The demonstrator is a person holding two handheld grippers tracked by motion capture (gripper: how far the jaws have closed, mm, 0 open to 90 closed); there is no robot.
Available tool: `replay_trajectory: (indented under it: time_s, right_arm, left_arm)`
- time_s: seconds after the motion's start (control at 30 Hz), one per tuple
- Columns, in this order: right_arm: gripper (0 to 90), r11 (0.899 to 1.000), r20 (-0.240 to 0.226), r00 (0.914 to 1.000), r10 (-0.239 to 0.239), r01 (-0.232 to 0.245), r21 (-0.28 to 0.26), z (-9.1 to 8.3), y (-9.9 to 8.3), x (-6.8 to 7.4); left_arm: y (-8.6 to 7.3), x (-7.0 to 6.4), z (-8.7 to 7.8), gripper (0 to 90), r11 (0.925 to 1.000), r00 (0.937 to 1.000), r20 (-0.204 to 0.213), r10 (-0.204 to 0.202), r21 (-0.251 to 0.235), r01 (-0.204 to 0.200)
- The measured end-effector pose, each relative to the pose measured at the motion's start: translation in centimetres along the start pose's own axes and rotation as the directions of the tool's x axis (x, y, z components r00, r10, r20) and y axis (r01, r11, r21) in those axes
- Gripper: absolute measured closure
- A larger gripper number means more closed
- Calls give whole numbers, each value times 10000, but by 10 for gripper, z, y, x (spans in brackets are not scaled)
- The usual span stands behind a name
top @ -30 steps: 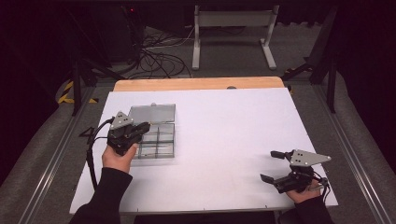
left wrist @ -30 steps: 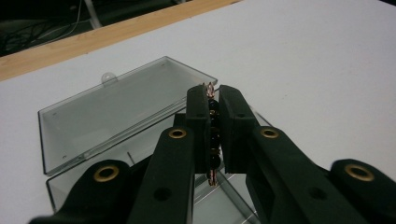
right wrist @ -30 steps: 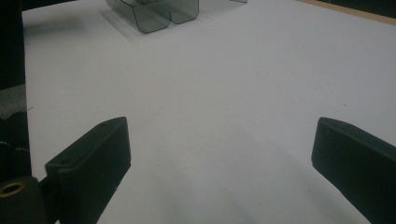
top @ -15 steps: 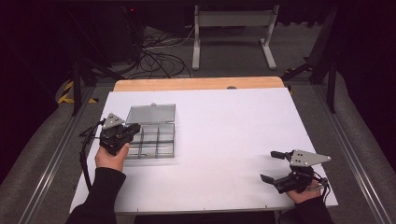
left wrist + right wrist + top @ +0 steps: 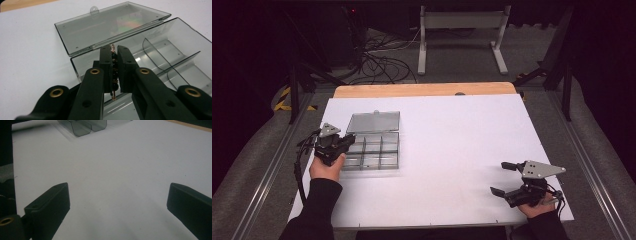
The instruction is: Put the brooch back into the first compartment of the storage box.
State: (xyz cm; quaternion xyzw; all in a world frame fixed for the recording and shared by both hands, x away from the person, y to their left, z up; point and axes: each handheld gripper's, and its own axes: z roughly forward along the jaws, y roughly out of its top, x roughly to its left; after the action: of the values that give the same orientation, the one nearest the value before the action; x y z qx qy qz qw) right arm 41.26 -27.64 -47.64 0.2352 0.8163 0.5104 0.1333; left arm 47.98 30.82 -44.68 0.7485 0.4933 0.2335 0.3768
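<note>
Since the earlier frame, the left gripper [image 5: 346, 144] has drawn back toward the near-left edge of the compartment box [image 5: 373, 150], and the right gripper [image 5: 504, 178] has held its place. Left side: the left gripper's jaws are closed almost fully on a small beaded item [image 5: 113, 72], dark beads strung on a thin copper-coloured wire, held upright between the pads just above the box's nearest compartment. The box is clear smoky plastic, its hinged lid [image 5: 373, 121] lying open flat behind it on the white table [image 5: 452, 150]; the compartments that can be seen look empty. Judgement: the beaded item is light, thin and liable to bend or slip, so the grip belongs across the beads at mid-length, as now, with gentle pressure; release should be low inside a compartment. The box is light and may slide if nudged. Right side: the right gripper rests near the front-right table edge, jaws wide apart, holding nothing.
</note>
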Motion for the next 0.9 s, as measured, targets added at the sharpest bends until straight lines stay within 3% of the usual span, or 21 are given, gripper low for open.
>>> replay_trajectory:
  time_s: [0.53,0.77,0.9]
  right_arm:
    - [50,10000,-34,10000,4,-4,-35,0,0,-1]
    - [50,10000,9,10000,18,-18,-17,0,0,-1]
    - [50,10000,4,10000,24,-24,16,1,0,0]
  left_arm:
    - [1,6,14,828,9990,9997,-89,-220,390,223]
    - [2,5,7,650,9995,9995,32,-325,12,325]
    - [3,3,-1,599,9994,9996,116,-276,-196,278]
